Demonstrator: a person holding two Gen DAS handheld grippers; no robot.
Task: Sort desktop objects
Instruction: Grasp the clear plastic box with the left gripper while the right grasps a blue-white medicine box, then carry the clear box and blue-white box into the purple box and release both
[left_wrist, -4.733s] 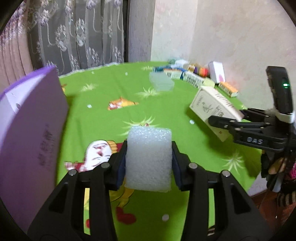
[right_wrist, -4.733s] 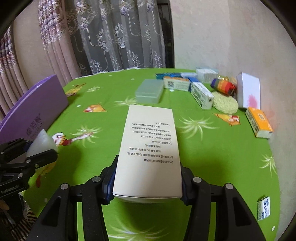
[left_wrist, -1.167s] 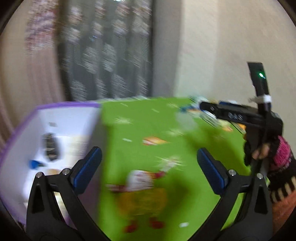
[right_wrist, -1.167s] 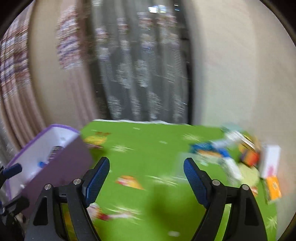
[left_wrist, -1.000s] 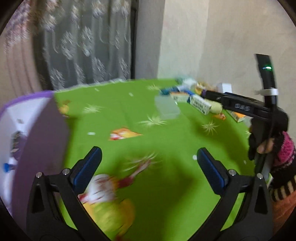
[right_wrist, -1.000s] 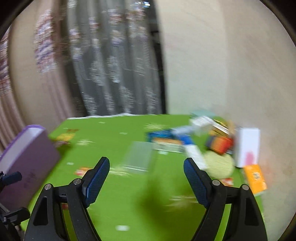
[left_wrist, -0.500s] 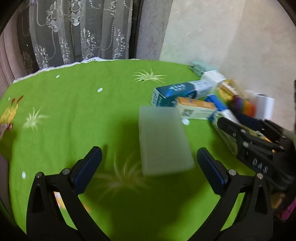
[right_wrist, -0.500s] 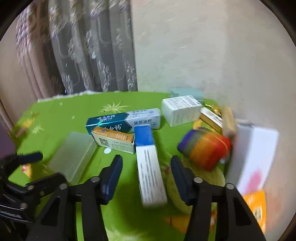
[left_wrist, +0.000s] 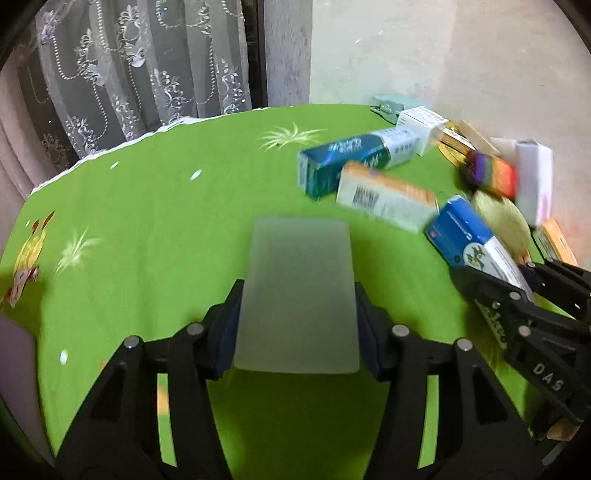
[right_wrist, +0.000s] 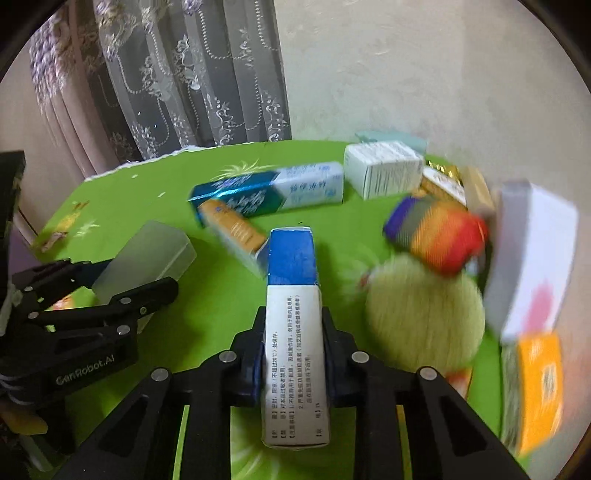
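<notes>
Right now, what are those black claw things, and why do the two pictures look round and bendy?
Those black claws are grabbers. A person holds one in each hand, and each has a small camera looking out along its two fingers. The lens is very wide, so the picture bends at the edges.

One picture comes from the left grabber. It is squeezing a cloudy plastic box. The other comes from the right grabber, which is squeezing a blue and white carton.

Both are over a table with a green cloth. On it lie a long teal box, an orange box, a rainbow striped bundle, a fuzzy yellow-green pad and some more boxes by the wall.
</notes>
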